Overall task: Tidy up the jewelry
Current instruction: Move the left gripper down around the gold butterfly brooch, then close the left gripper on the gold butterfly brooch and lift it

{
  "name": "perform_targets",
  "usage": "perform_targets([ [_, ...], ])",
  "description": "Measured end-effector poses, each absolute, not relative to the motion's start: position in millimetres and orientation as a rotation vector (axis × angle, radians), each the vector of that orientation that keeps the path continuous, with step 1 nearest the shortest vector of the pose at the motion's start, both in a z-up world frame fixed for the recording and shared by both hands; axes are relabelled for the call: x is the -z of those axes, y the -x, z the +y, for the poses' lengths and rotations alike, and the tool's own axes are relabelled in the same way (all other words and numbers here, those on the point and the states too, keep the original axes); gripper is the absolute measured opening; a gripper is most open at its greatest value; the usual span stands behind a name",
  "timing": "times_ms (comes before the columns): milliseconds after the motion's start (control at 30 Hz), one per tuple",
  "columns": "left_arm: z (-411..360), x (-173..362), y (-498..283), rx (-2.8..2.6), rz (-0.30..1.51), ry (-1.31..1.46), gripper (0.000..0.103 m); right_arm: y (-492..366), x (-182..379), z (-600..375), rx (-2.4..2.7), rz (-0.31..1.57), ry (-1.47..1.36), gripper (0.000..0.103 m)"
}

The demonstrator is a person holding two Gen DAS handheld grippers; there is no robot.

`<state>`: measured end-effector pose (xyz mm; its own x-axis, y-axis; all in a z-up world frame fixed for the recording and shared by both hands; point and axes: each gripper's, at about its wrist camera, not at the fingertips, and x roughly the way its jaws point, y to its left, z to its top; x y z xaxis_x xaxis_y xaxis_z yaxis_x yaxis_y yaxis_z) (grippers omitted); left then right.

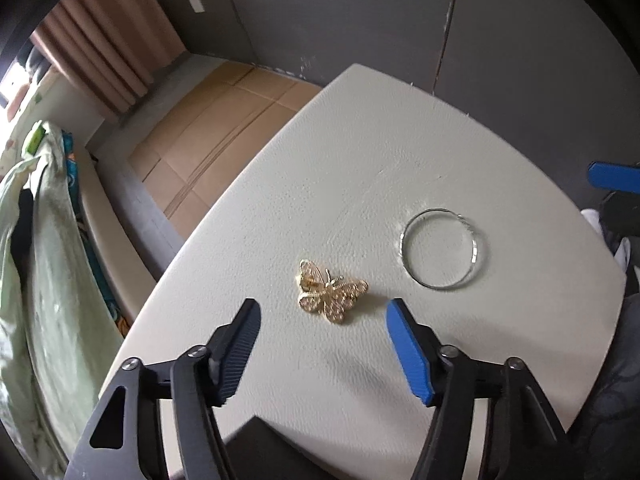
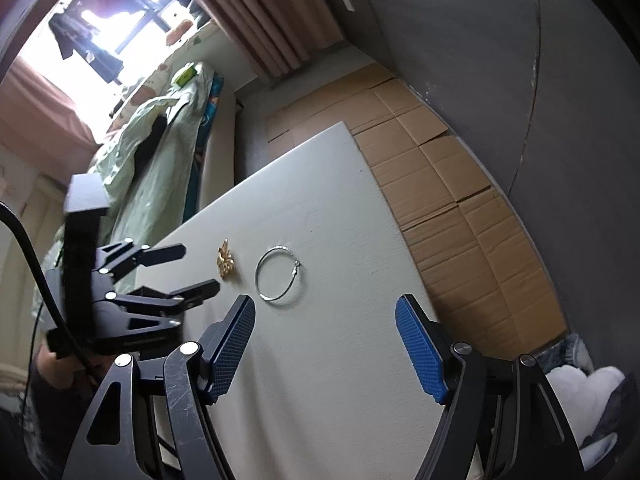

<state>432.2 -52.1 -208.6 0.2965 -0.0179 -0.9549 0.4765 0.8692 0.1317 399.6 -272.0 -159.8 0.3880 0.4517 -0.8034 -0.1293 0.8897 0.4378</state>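
Spread wide, the left gripper (image 1: 322, 310) hangs just short of the brooch (image 1: 331, 291) lying between its fingertips on the table (image 1: 360, 152), bangle (image 1: 443, 249) to its right, so lower squarely and pinch gently; right gripper (image 2: 325, 308), also spread, waits behind the bangle.

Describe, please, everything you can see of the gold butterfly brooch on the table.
The butterfly brooch looks like gold-toned metal filigree, with openwork wings and thin antennae. It rests on the pale table, just ahead of the open left gripper, which does not touch it. The silver bangle lies apart, to one side of it.
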Motion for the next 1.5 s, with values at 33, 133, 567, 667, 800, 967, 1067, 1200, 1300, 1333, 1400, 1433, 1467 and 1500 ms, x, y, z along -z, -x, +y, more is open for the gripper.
perform_targets([
  [33, -53, 211, -435, 0.339, 1.244, -0.445, 0.060, -400, 160, -273, -0.377, 1.114, -0.334, 0.073],
  [133, -53, 218, -441, 0.339, 1.264, -0.469, 0.058, -402, 160, -279, -0.373, 1.111, -0.359, 0.073],
  [567, -46, 221, -464, 0.331, 1.320, -0.367, 0.054, -404, 161, -283, -0.399, 1.109, -0.386, 0.073],
  [667, -38, 222, -468, 0.313, 1.349, -0.265, 0.054, -406, 161, -283, -0.400, 1.107, -0.389, 0.073],
  [800, -37, 221, -469, 0.284, 1.346, -0.180, 0.054, -406, 161, -282, -0.407, 1.107, -0.388, 0.073],
  [967, -45, 221, -467, 0.244, 1.345, -0.173, 0.054, -406, 161, -279, -0.410, 1.107, -0.385, 0.073],
  [1067, -45, 220, -464, 0.231, 1.332, -0.180, 0.047, -407, 162, -278, -0.406, 1.109, -0.379, 0.073],
  [1200, -41, 219, -463, 0.232, 1.308, -0.154, 0.043, -408, 165, -272, -0.401, 1.119, -0.367, 0.073],
  [1300, -34, 213, -457, 0.234, 1.279, -0.106, 0.043, -411, 168, -265, -0.408, 1.134, -0.355, 0.073],
  [1333, -30, 211, -456, 0.234, 1.269, -0.089, 0.043, -412, 170, -263, -0.413, 1.139, -0.351, 0.073],
  [1400, -22, 203, -450, 0.227, 1.236, -0.042, 0.043, -415, 172, -258, -0.418, 1.147, -0.343, 0.073],
  [1433, -18, 198, -446, 0.226, 1.219, -0.019, 0.043, -416, 174, -255, -0.419, 1.149, -0.333, 0.073],
  [1467, -14, 194, -442, 0.227, 1.202, 0.005, 0.043, -417, 175, -255, -0.420, 1.150, -0.327, 0.072],
  [1500, -9, 189, -437, 0.226, 1.181, 0.032, 0.043, -419, 176, -251, -0.421, 1.151, -0.319, 0.070],
])
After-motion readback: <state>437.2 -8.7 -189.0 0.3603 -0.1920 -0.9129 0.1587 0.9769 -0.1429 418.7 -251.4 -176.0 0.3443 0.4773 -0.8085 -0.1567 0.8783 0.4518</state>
